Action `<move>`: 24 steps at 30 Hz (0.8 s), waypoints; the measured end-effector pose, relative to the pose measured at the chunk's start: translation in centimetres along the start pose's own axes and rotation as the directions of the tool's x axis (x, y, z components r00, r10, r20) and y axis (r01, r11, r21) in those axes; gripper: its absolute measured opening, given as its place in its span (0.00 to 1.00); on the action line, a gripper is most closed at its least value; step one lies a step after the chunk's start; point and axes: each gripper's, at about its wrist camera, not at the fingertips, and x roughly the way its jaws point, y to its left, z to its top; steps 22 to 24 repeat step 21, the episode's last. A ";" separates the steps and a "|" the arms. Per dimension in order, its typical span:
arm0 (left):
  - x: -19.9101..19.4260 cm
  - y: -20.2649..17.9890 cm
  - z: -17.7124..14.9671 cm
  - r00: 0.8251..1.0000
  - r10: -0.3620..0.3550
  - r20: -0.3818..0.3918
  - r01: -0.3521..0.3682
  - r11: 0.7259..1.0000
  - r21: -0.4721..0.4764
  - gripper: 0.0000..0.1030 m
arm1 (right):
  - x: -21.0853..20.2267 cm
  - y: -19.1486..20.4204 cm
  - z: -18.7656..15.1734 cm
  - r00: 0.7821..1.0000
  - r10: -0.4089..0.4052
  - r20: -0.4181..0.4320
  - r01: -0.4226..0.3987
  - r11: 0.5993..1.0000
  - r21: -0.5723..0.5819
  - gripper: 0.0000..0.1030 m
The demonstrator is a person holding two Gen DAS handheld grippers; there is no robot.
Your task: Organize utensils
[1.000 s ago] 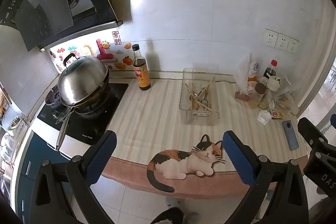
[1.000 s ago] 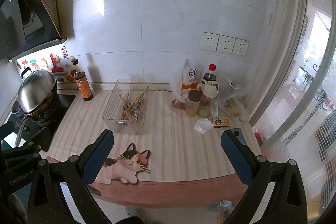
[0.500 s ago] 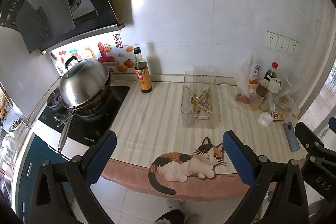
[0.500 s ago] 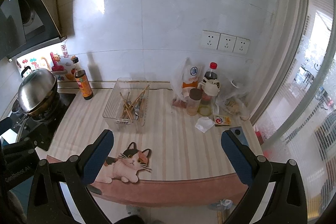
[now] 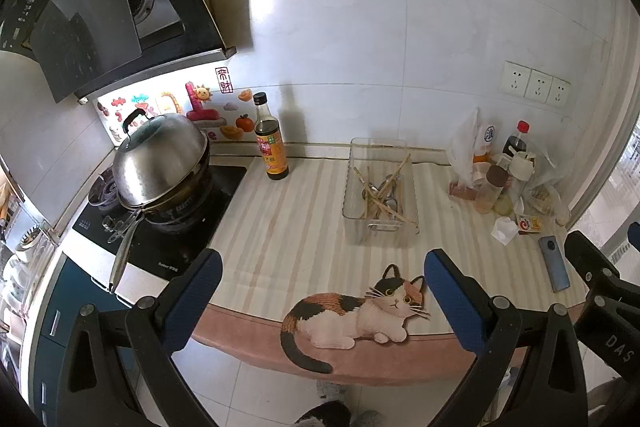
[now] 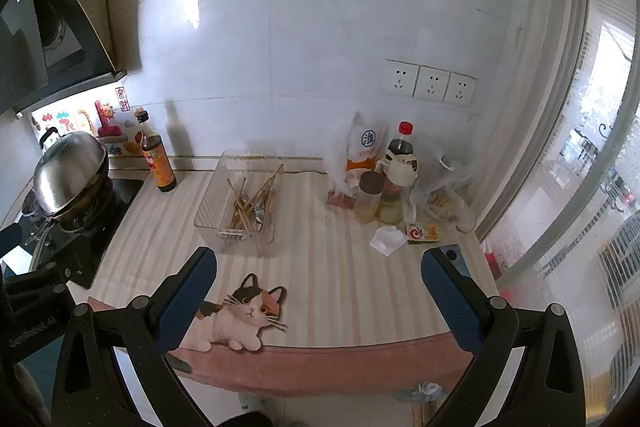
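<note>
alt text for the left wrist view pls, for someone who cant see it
A clear plastic bin of jumbled chopsticks and metal utensils sits on a striped counter mat with a cat design, seen past the open, empty left gripper. A lidded steel wok on a black cooktop and a dark sauce bottle stand to the left; bottles and bags crowd the right.

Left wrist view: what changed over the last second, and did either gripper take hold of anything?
The view shifted slightly toward the clear bin. The left gripper and right gripper stay open and empty. The chopsticks remain in the bin.
</note>
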 end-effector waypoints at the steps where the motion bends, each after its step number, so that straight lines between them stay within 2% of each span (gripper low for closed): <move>1: 0.0 0.0 0.1 1.000 -0.001 0.000 0.001 1.000 0.000 1.00 | 0.0 -0.1 0.1 1.000 0.001 0.000 -0.001 1.000 -0.001 1.00; 24: 0.1 -0.1 0.7 1.000 0.004 0.007 -0.004 1.000 -0.003 1.00 | 0.1 -0.5 0.4 1.000 0.008 -0.001 -0.008 1.000 -0.006 1.00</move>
